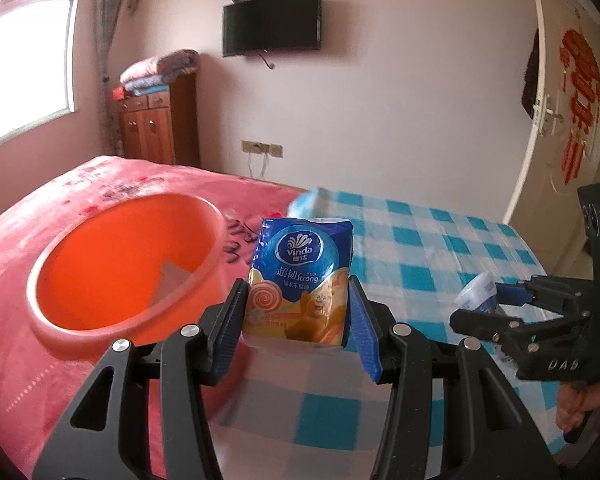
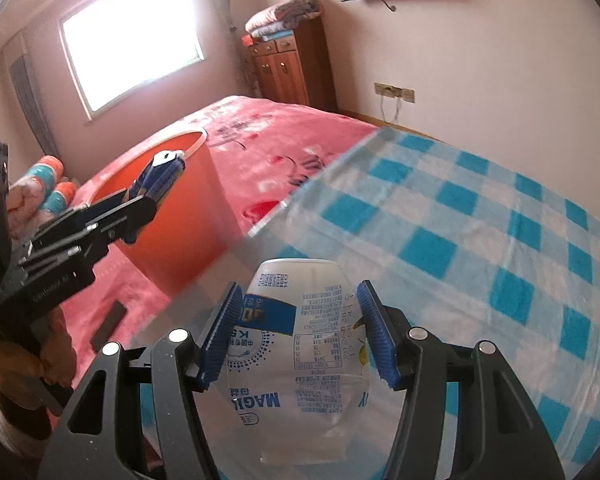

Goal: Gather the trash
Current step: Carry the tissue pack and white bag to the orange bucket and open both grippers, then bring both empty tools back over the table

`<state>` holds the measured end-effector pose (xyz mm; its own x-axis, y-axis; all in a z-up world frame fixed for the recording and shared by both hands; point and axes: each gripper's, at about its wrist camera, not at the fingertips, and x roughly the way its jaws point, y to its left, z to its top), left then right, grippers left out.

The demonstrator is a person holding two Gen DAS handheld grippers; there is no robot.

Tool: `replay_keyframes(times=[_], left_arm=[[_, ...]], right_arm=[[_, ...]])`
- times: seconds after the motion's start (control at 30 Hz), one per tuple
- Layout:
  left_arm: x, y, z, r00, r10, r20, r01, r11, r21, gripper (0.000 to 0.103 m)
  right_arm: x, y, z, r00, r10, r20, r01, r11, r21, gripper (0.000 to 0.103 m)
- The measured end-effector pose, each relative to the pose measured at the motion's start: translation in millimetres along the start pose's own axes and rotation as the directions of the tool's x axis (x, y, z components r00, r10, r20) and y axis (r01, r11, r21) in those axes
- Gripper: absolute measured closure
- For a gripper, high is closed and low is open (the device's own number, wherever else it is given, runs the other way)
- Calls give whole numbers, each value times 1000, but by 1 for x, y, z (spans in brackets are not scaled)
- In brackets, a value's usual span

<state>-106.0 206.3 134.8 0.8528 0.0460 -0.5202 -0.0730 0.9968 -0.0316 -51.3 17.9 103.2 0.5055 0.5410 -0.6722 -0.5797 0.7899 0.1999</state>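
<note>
My left gripper [image 1: 296, 316] is shut on a blue and yellow Vinda tissue pack [image 1: 300, 280], held upright above the checked cloth, just right of the orange bucket [image 1: 120, 264]. My right gripper [image 2: 298, 328] is shut on a clear plastic bottle [image 2: 300, 344] with a white and blue label, held above the checked cloth. In the left wrist view the right gripper [image 1: 476, 300] is at the right with the bottle [image 1: 478, 292] between its fingers. In the right wrist view the left gripper [image 2: 160, 176] is at the left, in front of the bucket [image 2: 172, 216], with the pack [image 2: 166, 158] edge-on.
The bucket stands on a pink bedspread [image 1: 32, 216] and holds a pale scrap [image 1: 172, 284]. A blue and white checked cloth [image 1: 420, 248] covers the surface to the right. A dark flat object [image 2: 108, 326] lies on the bedspread. A wooden cabinet [image 1: 156, 124] and a wall TV [image 1: 272, 22] are behind.
</note>
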Motion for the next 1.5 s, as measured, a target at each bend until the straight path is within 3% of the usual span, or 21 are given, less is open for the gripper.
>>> replay_keyframes(times=[0.33,0.63,0.93,1.07,1.13,1.17,1.23,1.33,1.5], left_arm=[[-9,50,26,990,131,51,-129,990,-48,52],[10,104,28,968,250,0,-248,964,-98,52],[28,133,17,963,263,-57,-269,951,-152,52],[37,140,12,961,264,-81,-274,948,-162,51],[41,142,11,960,263,-94,-276,947,-166,47],[42,142,9,959,267,-97,-280,946,-165,41],[44,142,8,953,287,-94,-299,942,-155,34],[43,139,9,949,303,-91,-314,939,-141,15],[44,136,8,943,321,-92,-331,933,-140,11]], right_arm=[[17,48,69,992,114,54,-111,992,-61,43],[52,105,118,975,213,63,-204,970,-135,43],[93,143,140,964,263,49,-254,956,-144,43],[111,152,141,969,243,35,-235,960,-151,42],[117,151,141,968,248,37,-242,961,-134,36],[120,148,141,970,240,38,-234,965,-116,28],[122,140,141,969,245,42,-241,967,-85,25],[119,131,139,972,225,63,-221,974,-56,14],[106,114,134,980,176,92,-173,984,-32,14]])
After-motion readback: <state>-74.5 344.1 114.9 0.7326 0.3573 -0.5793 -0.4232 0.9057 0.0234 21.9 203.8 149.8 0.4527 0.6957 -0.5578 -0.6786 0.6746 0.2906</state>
